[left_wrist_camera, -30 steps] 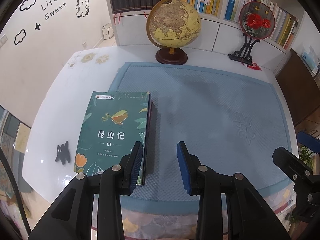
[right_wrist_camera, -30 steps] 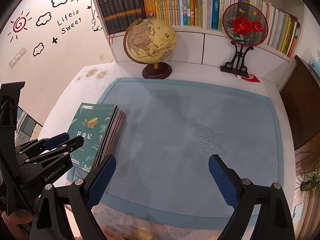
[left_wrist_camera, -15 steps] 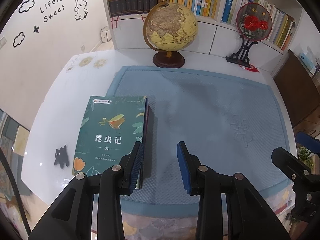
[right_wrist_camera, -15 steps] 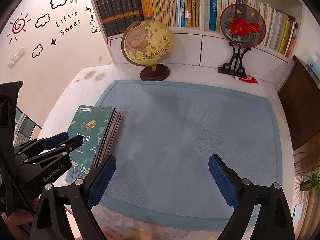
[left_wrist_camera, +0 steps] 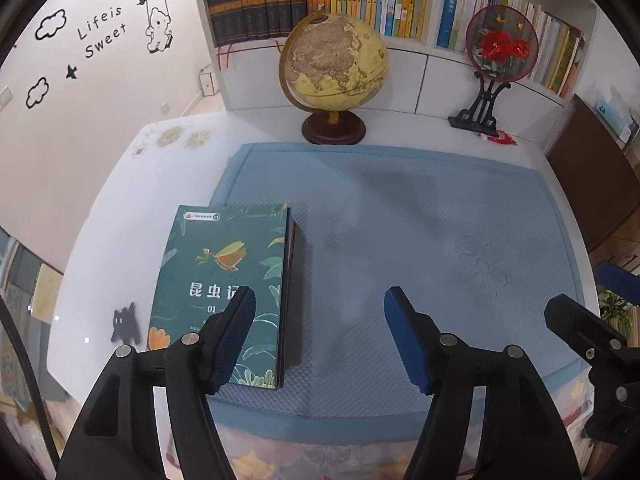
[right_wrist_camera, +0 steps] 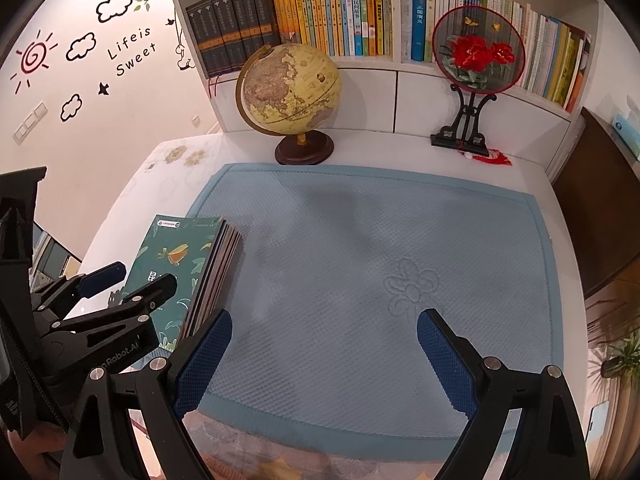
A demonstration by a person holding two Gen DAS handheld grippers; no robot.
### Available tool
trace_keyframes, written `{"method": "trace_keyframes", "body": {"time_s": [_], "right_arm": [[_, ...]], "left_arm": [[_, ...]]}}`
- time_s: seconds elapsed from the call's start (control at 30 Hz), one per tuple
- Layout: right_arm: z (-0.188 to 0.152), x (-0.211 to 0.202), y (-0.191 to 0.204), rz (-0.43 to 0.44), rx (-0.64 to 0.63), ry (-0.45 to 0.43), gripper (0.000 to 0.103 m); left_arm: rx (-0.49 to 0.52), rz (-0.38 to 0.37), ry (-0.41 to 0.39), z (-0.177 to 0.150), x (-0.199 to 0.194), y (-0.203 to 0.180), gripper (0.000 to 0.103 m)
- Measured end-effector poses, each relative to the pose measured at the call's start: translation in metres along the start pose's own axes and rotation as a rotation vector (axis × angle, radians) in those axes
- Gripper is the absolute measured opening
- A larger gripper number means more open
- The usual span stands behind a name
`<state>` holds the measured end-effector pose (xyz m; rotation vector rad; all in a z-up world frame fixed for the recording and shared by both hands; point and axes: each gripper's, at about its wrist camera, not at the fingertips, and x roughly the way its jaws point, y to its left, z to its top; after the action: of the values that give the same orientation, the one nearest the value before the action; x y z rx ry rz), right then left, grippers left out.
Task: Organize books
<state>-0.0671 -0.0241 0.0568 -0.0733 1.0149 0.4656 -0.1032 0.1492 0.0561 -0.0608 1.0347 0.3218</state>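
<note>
One stack of books (left_wrist_camera: 228,280), long axis running away from the person, lies at the left edge of the blue mat (left_wrist_camera: 420,240) on the worktop, nearest the left tool (left_wrist_camera: 320,336), whose empty jaws are opening above its right edge, while the right tool (right_wrist_camera: 324,356) hangs wide and empty.

Both wrist cameras look steeply down over a blue mat (left_wrist_camera: 400,220) toward a globe (left_wrist_camera: 336,64) and bookshelf (right_wrist_camera: 360,12). The left view sits close above a green book (left_wrist_camera: 224,280); the right view, further right, shares them all.

left gripper (left_wrist_camera: 320,344) jaws opening, wider than before
</note>
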Motion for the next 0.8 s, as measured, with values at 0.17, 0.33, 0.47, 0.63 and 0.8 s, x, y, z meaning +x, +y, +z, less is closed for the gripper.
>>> {"method": "trace_keyframes", "body": {"time_s": [0.17, 0.33, 0.47, 0.63, 0.8], "right_arm": [[0.0003, 0.0015, -0.0002, 0.004, 0.0, 0.004, 0.093], [0.0018, 0.0019, -0.0012, 0.011, 0.005, 0.004, 0.093], [0.0018, 0.0026, -0.0001, 0.008, 0.001, 0.003, 0.093], [0.0027, 0.0038, -0.0005, 0.011, 0.002, 0.009, 0.093], [0.0025, 0.0025, 0.0003, 0.013, 0.002, 0.007, 0.093]], "left_arm": [[0.002, 0.008, -0.004, 0.0013, -0.0004, 0.0007, 0.065], [-0.012, -0.008, -0.019, 0.0021, -0.0024, 0.0018, 0.065], [-0.008, 0.023, -0.041, 0.0041, -0.0065, 0.0006, 0.065], [-0.033, -0.013, -0.009, 0.0043, -0.0006, 0.0031, 0.066], [-0.029, -0.012, -0.014, 0.0043, -0.0014, 0.0023, 0.066]]}}
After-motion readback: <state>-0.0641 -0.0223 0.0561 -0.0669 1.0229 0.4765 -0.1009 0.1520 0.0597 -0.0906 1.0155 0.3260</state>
